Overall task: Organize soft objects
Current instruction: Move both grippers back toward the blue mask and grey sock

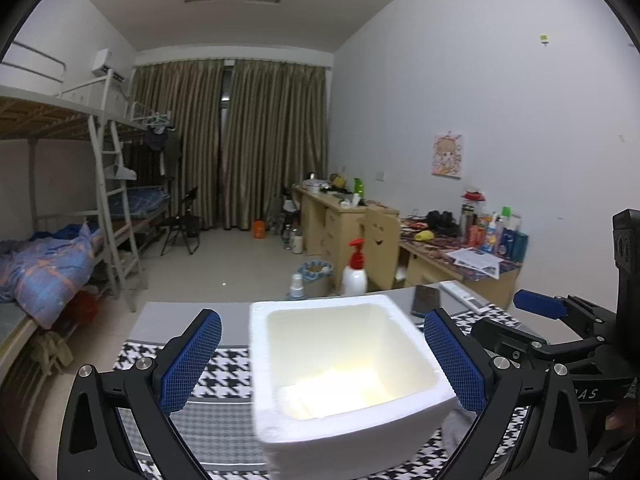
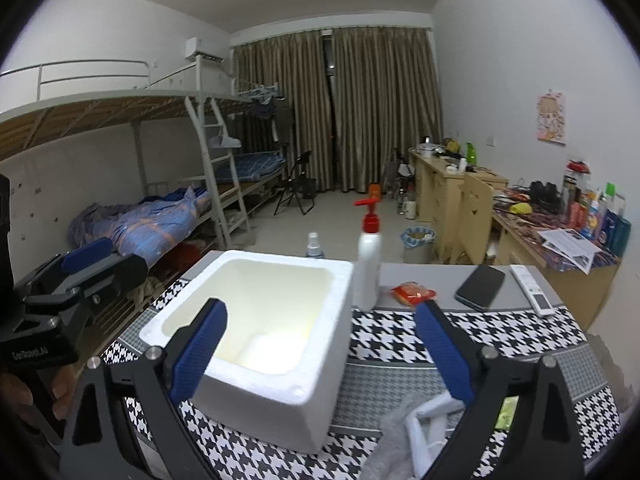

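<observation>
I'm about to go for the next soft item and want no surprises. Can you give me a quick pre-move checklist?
1. Right tongs open, nothing between them: ok.
2. Left tongs open, straddling the foam box without gripping: ok.
3. Foam box upright, mouth unobstructed: ok.
4. Grey and white cloth on the checked mat near the right tongs: ok.
5. White pump bottle standing beside the box: ok.
6. Box contents: cannot tell, glare.

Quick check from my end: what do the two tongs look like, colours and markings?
Both tongs, left and right, match: black angular frames with silver bolt heads and blue, grid-textured pads. The left body carries white lettering; the right shows letters ending "AS". No cables visible.
</observation>
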`<state>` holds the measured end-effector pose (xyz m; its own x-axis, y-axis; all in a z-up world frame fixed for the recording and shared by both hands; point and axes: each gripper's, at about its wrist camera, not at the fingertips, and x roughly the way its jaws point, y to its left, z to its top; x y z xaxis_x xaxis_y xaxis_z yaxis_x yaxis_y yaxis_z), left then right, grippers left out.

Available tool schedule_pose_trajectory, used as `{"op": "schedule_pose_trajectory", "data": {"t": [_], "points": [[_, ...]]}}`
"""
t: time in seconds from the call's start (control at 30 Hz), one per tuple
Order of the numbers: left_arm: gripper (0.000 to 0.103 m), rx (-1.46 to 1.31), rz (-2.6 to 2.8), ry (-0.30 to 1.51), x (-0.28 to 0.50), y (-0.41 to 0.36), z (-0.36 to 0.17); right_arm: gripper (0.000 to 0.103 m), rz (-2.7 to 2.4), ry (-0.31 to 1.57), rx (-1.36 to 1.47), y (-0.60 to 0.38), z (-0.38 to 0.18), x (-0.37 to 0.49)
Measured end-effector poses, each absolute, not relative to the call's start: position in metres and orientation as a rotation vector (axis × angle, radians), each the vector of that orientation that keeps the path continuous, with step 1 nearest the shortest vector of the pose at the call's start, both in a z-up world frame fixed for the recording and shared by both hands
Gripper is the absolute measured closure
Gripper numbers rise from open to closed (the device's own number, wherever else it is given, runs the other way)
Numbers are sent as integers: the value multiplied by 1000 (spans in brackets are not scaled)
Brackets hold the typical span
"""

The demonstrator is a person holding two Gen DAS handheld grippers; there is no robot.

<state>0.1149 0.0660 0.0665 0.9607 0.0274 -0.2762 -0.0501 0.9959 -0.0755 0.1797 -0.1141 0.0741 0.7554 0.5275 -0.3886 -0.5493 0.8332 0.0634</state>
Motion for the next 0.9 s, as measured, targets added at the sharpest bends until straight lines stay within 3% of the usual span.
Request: {"op": "schedule_pose_trajectory", "data": {"t": [0.13, 0.9], "points": [[1, -73, 5, 271, 117, 50, 68, 1, 550, 385, -26, -129, 76, 176], [1, -9, -183, 340, 130, -34, 60, 1, 325, 397, 32, -223, 57, 171]]}}
